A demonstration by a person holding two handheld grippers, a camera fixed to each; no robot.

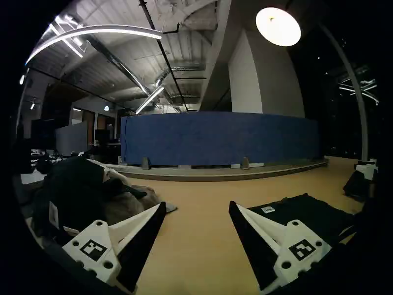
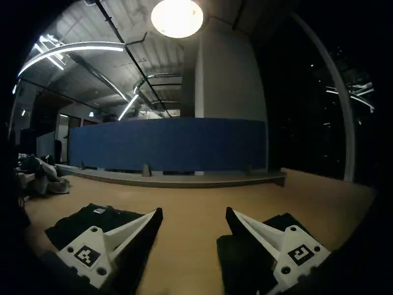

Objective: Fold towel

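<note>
Left gripper (image 1: 197, 203) and right gripper (image 2: 193, 209) both have their fingers spread wide and empty, low over the wooden table (image 1: 196, 231). Black towel (image 1: 304, 209) lies flat at 4 o'clock in the left gripper view, clothes heap (image 1: 88, 191) at 8.

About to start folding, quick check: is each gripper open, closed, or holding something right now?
Left gripper: open, holding nothing.
Right gripper: open, holding nothing.
</note>
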